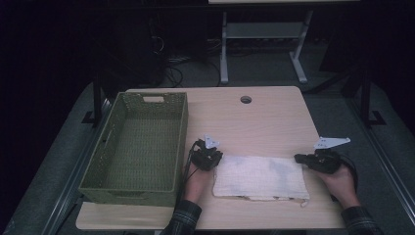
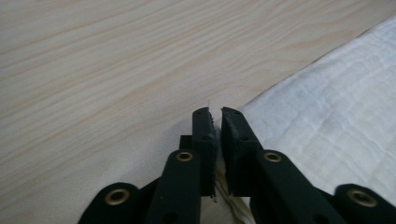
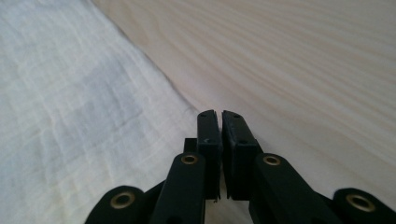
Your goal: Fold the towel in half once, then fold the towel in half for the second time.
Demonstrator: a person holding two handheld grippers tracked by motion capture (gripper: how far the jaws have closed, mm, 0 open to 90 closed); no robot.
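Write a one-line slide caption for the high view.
Both grippers, left and right, pinch the far corners of a folded white cloth beside a green basket.

We lose the near edge of the white cloth point(image 2: 327, 140) under the left gripper point(image 2: 218, 114) in its own view, so we cannot tell how much fabric sits between the pads. In the right gripper view the cloth runs off the left and bottom edges, and whether the right gripper point(image 3: 219, 114) pinches any of it stays unclear. From the high view, the cloth's underside and the stains near its front hem are too small to read.
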